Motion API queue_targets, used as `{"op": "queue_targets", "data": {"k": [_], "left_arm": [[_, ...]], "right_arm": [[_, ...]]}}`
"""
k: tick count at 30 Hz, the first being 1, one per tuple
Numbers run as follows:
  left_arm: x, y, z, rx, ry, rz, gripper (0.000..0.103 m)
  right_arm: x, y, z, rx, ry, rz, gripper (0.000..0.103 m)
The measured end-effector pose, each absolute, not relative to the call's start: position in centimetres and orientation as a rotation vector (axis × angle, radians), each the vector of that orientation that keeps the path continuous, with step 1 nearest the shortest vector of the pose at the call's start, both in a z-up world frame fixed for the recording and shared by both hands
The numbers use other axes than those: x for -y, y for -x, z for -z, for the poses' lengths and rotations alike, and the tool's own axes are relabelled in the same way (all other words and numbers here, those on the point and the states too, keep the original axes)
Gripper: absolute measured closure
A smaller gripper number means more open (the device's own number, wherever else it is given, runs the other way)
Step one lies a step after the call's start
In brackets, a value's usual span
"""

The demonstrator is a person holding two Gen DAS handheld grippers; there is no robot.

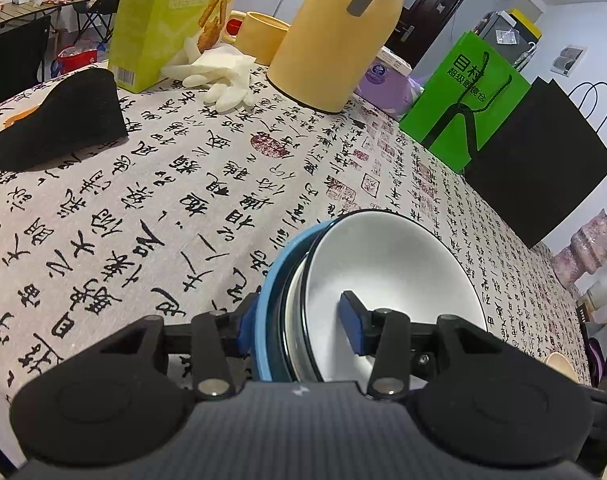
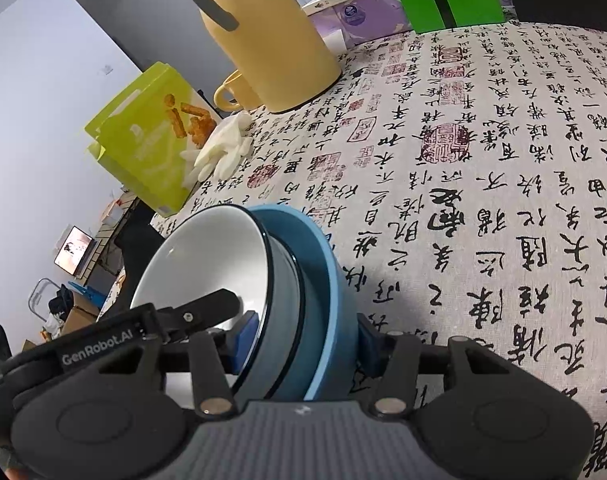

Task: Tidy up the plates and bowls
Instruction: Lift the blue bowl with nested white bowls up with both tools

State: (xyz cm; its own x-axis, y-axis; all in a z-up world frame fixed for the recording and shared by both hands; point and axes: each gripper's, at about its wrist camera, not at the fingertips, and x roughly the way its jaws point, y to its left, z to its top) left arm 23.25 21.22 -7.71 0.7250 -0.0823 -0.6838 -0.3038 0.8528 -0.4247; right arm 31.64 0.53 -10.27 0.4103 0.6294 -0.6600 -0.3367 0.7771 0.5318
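Left wrist view shows my left tool (image 1: 299, 322) clamped on the near edge of a stack: a white ceramic bowl with a dark rim (image 1: 387, 276) nested in a shallow round blue plate (image 1: 269, 300). One blue pad sits inside the bowl, the other outside the plate, so the jaws stand narrow around both walls. The stack tilts steeply, its open face turned right in this view, above the calligraphy-print table (image 1: 163, 208); whether any edge touches the cloth I cannot tell.

From the right wrist view, my right tool (image 2: 305, 338) holds the same stack the same way, one pad in the bowl (image 2: 191, 260), one behind the plate (image 2: 327, 280), with the left tool's arm reaching into the bowl beside it. Both tools therefore bear on the same stretch of rim, right at their tips, neither nearer.

I judge the coming move turns on that tilt: levelling it before setting down.

Only the left view shows the black paper bag (image 1: 535, 168) far right; only the right shows open cloth to the stack's right.
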Motion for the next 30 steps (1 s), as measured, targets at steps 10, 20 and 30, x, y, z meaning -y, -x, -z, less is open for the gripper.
{"op": "queue_targets", "data": {"k": [10,20,30], "left_arm": [[-21.0,-22.8,7.3,-0.747,0.535,-0.124,0.059],[-20.3,-22.0,6.0,-0.727,0.513,-0.127,0.059],[-19.0,-21.6,5.3,-0.721,0.497,-0.118,0.059]], "right_arm": [[-0.3,-31.2,10.0,-0.958,-0.347,-0.623,0.053],[0.6,-30.1,9.1,-0.933,-0.362,-0.635,0.053],[2.0,-29.4,8.6,-0.919,-0.377,-0.631,0.054]]}}
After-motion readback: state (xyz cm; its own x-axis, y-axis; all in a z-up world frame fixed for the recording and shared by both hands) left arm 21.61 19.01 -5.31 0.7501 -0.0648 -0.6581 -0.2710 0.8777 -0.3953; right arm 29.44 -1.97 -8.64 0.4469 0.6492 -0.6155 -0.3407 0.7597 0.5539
